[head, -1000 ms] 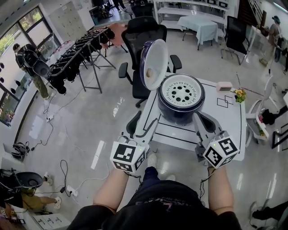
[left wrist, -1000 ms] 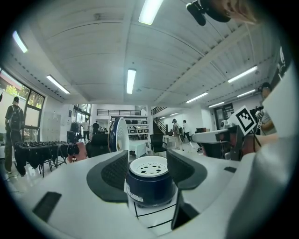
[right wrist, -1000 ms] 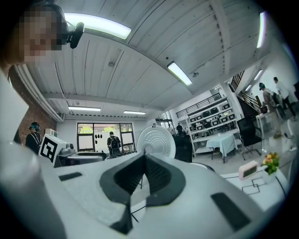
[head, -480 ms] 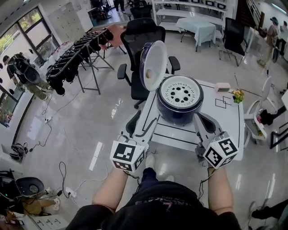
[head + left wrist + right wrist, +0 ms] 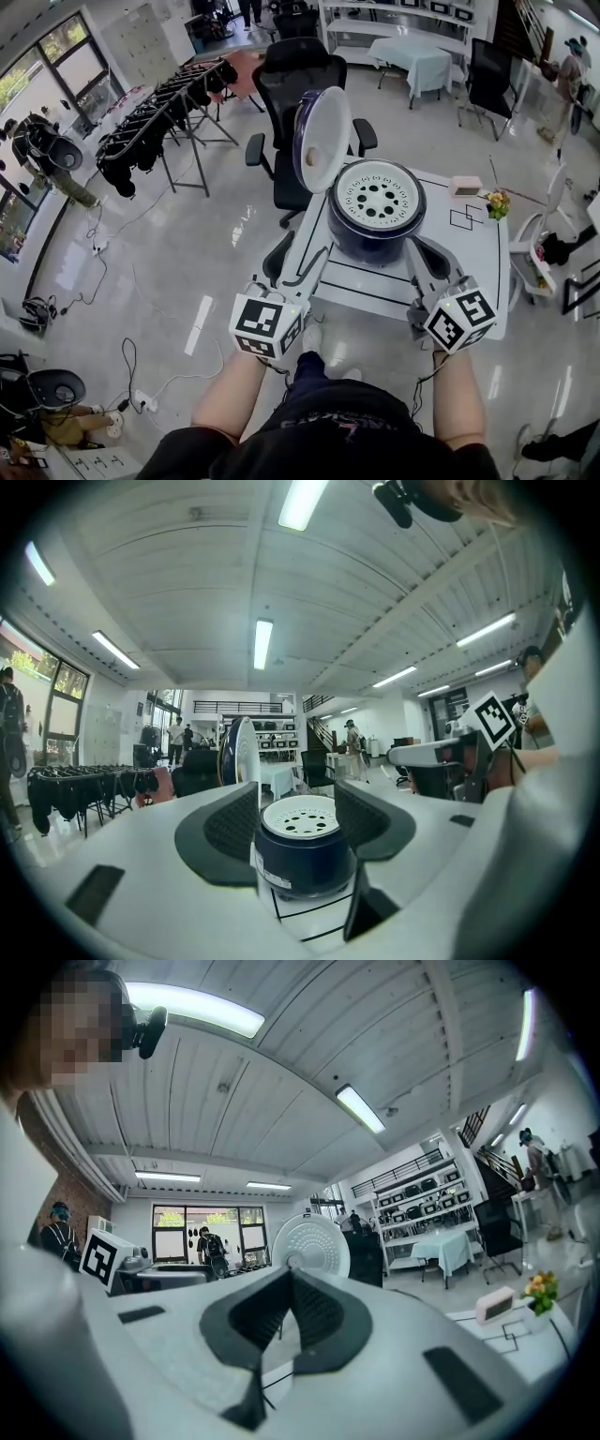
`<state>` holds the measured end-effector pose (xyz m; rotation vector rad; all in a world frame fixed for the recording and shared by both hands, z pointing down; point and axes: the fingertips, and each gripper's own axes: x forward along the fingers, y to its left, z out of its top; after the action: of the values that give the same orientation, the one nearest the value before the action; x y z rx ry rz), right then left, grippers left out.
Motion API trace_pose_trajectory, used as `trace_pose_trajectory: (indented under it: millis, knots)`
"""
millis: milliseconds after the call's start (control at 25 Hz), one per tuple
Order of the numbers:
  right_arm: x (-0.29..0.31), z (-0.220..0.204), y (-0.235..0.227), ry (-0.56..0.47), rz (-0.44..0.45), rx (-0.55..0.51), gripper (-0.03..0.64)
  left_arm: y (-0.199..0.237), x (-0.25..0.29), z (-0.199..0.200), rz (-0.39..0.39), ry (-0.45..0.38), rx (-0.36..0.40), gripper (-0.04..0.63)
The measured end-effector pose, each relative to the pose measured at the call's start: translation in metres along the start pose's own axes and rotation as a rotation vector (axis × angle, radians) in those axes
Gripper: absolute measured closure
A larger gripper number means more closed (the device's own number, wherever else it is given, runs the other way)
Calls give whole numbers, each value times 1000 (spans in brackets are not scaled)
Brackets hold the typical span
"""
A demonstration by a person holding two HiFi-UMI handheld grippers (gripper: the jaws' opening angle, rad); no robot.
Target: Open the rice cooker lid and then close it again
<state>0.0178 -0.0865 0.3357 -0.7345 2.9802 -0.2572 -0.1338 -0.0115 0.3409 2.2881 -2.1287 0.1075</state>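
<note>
The rice cooker (image 5: pixel 375 230) stands on the white table (image 5: pixel 473 258) with its lid (image 5: pixel 322 139) raised nearly upright at the far left of the pot, leaving the perforated inner plate (image 5: pixel 375 195) bare. The left gripper (image 5: pixel 298 255) is held level on the cooker's near side, its 2 jaws spread wide and empty, clear of the cooker. The right gripper (image 5: pixel 419 253), also level and near the cooker, has its jaws pressed together on nothing.

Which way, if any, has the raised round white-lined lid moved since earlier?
No. The lid stands upright left of the dark blue cooker, as before.
</note>
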Motion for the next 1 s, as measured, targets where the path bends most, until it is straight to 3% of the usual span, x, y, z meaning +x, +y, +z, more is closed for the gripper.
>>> trace_pose_trajectory:
  millis: [480,1000]
  knots:
    - [21,2,-3,2,14,4,615,25,4,1,39,0,-19,348]
    - [69,9,-11,4,7,-5,615,86,29,11,89,-20,-28,348]
